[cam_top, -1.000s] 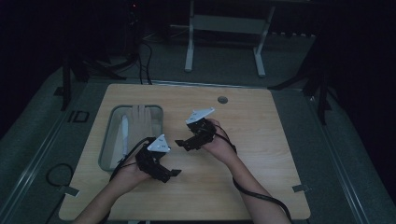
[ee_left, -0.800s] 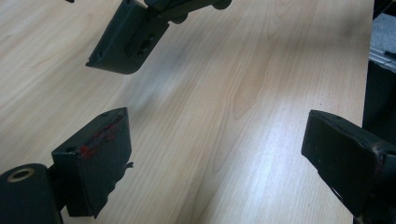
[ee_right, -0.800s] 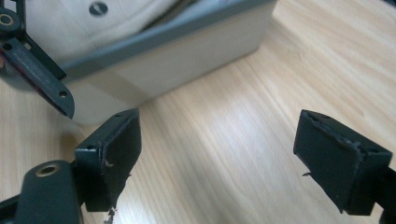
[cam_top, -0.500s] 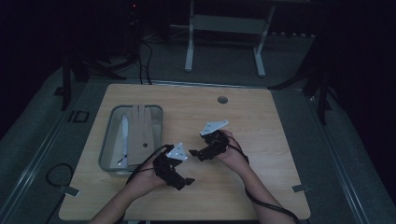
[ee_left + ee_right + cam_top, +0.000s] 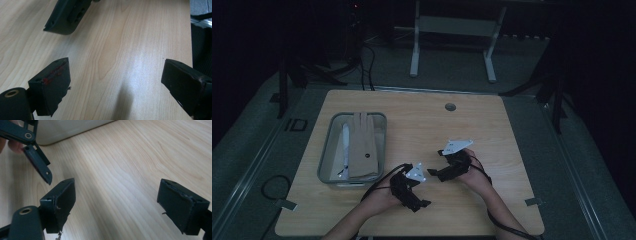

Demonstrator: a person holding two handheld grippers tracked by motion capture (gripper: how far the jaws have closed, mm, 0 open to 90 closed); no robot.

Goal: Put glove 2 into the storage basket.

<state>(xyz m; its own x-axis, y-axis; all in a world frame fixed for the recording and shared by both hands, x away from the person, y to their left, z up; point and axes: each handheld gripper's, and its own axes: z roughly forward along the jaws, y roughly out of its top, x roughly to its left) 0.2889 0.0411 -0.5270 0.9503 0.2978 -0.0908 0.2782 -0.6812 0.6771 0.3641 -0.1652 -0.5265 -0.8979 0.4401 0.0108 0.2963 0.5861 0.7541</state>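
My left gripper [image 5: 424,203] lower centre, jaws spread, empty. Right gripper [image 5: 432,173] just beside, also spread, empty. Tray [image 5: 326,160] at left, both over bare table [image 5: 492,135].

Pale wood-grain table [image 5: 492,140], black grippers, red smears on the left gripper [image 5: 113,82] pad, grey tray [image 5: 326,160]

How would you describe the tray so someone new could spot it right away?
Start at the wooden table and look to its left half. The tray sits there, just left of the left gripper. It is a clear, rounded rectangular dish holding flat tan pieces and a white strip, the one container on the table.
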